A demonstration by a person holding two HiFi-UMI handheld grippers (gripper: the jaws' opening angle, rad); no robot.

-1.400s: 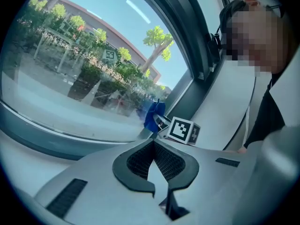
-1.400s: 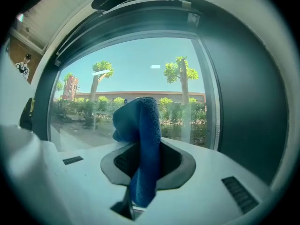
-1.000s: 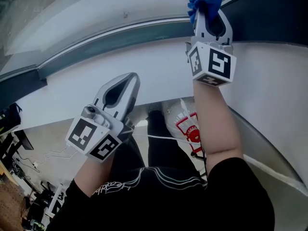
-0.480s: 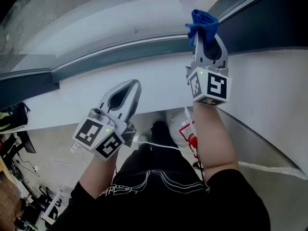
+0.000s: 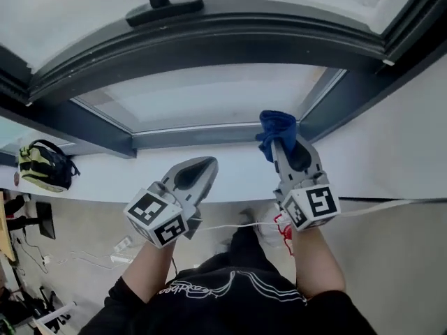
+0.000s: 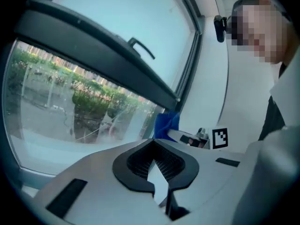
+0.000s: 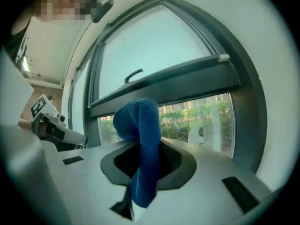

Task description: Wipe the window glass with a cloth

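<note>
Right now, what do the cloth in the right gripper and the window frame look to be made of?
cloth: blue with a fuzzy, napped pile, likely microfibre or terry. window frame: dark grey, smooth and matte, probably painted metal or plastic; the pictures cannot settle which.

**What is hidden, cropped or too small to tell**

The window frame (image 5: pixel 230 44) is cut off by the head view's top edge and both side edges, so the pane above it is seen only in part. Just below the frame, the lower end of the cloth (image 5: pixel 276 128) is hidden between the closed jaws of the right gripper (image 5: pixel 281 149). Further below the frame, a white bag with red print (image 5: pixel 274 227) is largely covered by that gripper. Far below the frame's left end, floor clutter (image 5: pixel 28 306) is too small to be identified.
</note>
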